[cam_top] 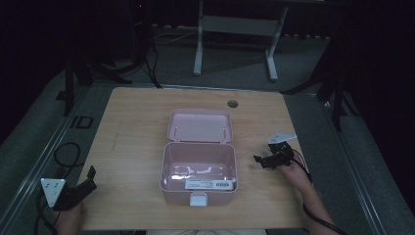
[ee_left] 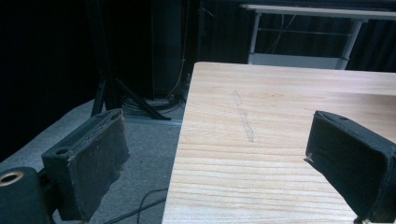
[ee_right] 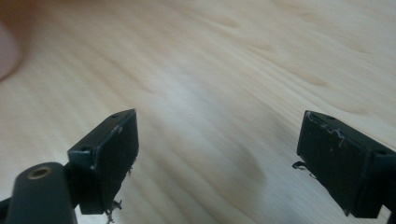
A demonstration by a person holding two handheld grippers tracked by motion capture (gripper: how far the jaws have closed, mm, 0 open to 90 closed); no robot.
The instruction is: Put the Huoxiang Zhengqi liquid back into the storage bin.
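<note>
Here, two tools are in play, one in each hand. The right tool (cam_top: 268, 160) sits right of centre in the high view, its jaws spread wide with nothing between them, just beside the right wall of the box; in the right gripper view its two black pads (ee_right: 109, 154) hang close over bare wood grain. The left tool (cam_top: 84, 185) lies at the lower left of the high view, at the bench's left edge, jaws likewise parted and empty; in the left gripper view one pad (ee_left: 93, 158) hangs over the grey floor (ee_left: 140, 154) and the other over the wood.

One pink box (cam_top: 198, 171) stands in the middle of the bench (cam_top: 132, 147), its single hinged lid (cam_top: 199, 126) thrown back flat behind it. One white latch tab (cam_top: 198, 199) sits on its front wall. One round hole (cam_top: 232, 104) marks the bench's far side.
</note>
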